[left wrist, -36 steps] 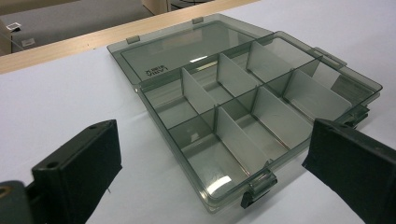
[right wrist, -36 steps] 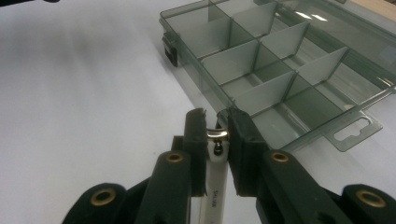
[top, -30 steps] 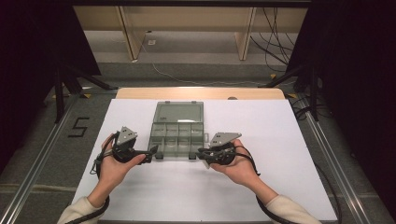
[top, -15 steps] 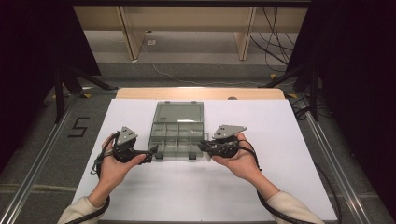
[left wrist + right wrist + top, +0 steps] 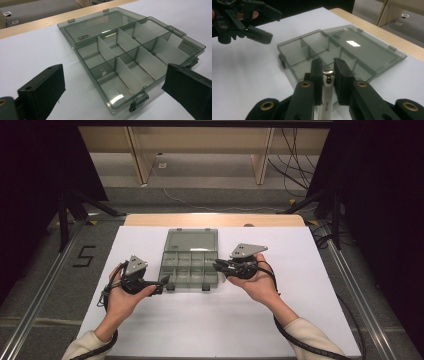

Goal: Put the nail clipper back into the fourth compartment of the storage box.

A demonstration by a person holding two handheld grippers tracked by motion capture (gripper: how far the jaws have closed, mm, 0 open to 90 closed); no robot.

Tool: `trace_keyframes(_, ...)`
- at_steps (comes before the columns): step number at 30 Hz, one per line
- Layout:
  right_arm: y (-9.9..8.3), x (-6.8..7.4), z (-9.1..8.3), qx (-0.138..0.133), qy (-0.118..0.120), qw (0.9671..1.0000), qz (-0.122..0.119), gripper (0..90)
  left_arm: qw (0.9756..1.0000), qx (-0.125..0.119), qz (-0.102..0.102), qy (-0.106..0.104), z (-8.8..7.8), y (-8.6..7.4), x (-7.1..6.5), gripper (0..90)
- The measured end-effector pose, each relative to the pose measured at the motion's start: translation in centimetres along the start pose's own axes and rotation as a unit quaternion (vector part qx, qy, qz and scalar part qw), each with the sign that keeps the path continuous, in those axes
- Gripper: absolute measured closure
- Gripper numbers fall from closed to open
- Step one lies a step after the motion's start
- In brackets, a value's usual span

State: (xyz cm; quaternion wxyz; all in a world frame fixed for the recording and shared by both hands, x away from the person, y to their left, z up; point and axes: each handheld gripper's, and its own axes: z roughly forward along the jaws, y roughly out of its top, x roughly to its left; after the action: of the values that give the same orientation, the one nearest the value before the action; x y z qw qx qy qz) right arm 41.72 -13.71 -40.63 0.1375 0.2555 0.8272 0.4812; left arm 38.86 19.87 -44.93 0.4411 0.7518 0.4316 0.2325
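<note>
A white-topped table [image 5: 210,320] with a wooden far edge is seen in a dim room, dark curtains at both sides and cables on the floor beyond. In the right gripper view, the two black jaws of the right gripper [image 5: 327,72] are seen closed on a slim white-handled object with a metal tip, apparently a nail clipper [image 5: 327,85], which is gripped between the pads and held above the near right part of a smoky transparent organizer box [image 5: 332,53]. The box is shown lying open at the middle of the table, its lid [image 5: 192,240] folded flat toward the far edge and its tray [image 5: 190,269] split by dividers into compartments; nothing can be made out inside them. In the left gripper view, the jaws of the left gripper [image 5: 115,87] are seen spread wide, nothing between them, just in front of the tray's near left corner, where a dark latch [image 5: 138,101] is visible. From above, each tool is held in a hand, the left hand [image 5: 122,297] beside the box's left side and the right hand [image 5: 257,282] at its right, with a cable [image 5: 305,342] trailing back along the right forearm.
</note>
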Motion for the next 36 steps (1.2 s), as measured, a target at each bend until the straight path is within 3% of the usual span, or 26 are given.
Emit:
trace_keyframes(1, 0.0, 0.0, 0.2, -0.012, -0.008, 0.9999, -0.001, 79.2, 1.0, 0.0, 0.0, 0.0, 0.0, 0.0, 0.0, 2.5)
trace_keyframes(4, 0.4, -0.3, 0.2, -0.003, -0.005, 1.0, 0.002, 79.2, 1.0, 0.001, 0.0, 0.0, 0.0, 0.0, 0.0, 2.6)
trace_keyframes(22, 1.9, -1.1, 1.8, -0.021, -0.014, 0.9996, 0.009, 79.2, 1.0, -0.001, -0.002, -0.002, 0.0, 0.0, 0.0, 2.7)
trace_keyframes(36, 1.9, -2.5, 3.1, -0.028, -0.031, 0.9989, 0.021, 79.1, 1.0, -0.002, -0.003, -0.001, 0.1, 0.0, -0.1, 2.7)
